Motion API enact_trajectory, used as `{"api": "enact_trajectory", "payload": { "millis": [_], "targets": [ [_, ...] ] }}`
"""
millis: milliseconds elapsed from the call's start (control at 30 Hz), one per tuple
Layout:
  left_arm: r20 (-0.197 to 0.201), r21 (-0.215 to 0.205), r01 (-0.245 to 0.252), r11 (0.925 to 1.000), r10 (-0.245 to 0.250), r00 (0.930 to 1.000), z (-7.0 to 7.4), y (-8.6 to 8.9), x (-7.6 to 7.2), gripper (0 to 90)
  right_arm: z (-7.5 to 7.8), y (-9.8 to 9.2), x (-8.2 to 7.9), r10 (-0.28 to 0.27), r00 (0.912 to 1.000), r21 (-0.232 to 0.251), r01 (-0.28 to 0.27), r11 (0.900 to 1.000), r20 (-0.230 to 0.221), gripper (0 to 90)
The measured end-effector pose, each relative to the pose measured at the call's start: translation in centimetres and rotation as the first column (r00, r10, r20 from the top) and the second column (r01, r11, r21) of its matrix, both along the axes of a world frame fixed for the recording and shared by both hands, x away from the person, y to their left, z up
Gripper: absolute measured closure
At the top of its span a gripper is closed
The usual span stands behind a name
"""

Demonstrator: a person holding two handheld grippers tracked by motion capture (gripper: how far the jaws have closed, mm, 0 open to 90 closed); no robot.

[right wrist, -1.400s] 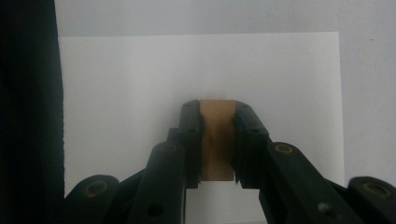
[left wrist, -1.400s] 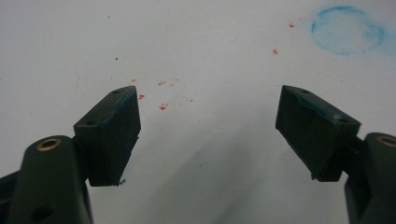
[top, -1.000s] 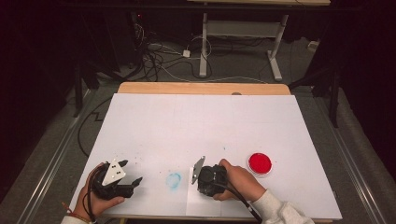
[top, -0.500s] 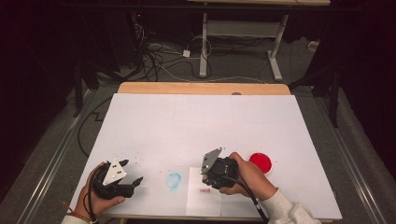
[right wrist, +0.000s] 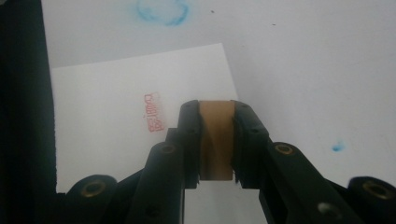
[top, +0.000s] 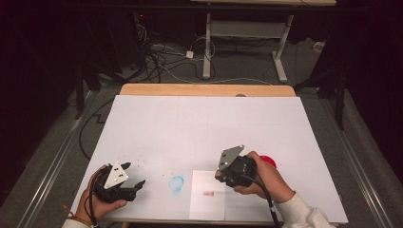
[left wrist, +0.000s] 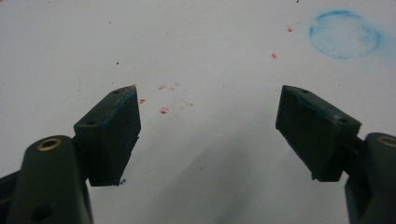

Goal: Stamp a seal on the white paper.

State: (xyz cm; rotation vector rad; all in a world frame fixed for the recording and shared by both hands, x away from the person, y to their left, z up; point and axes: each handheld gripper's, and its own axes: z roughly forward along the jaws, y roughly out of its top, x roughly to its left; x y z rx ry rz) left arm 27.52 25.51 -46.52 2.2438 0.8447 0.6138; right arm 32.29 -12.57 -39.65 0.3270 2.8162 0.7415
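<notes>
A brown wooden block, probably a stamp, is clamped between the jaws of the right gripper; its lower face is hidden from the right gripper view, so its printing side cannot be made out. Just left of the jaws in that view a red stamped mark is seen on a white sheet of paper, and the gripper is held above that sheet, apart from it. Beyond the sheet's far edge a blue smudge is cut off by the top of the frame. In the high view the right gripper is largely covered by the hand and its grey plate, and a red round pad is partly hidden behind that hand.

The left gripper is held with its jaws wide apart and nothing between them; small red specks are scattered on the surface ahead of them.

Everything is laid on a white table cover, with a wooden edge at the far side. The room beyond is dark; cables and a table frame are made out on the floor.
</notes>
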Motion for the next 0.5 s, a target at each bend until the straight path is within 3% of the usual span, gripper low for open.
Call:
{"api": "enact_trajectory", "payload": {
  "millis": [167,500],
  "targets": [
    [-0.002,-0.001,0.000,1.0000,0.000,1.0000,0.0,0.0,0.0,21.4,0.4,-1.3,0.0,-0.030,0.9990,0.025,0.029,0.999,0.034,76.2],
    [-0.012,-0.012,-0.001,0.9999,0.001,0.9999,-0.3,0.2,0.3,21.4,0.9,-3.5,0.2,-0.091,0.9947,0.076,0.087,0.993,0.049,76.2]
  ]
}}
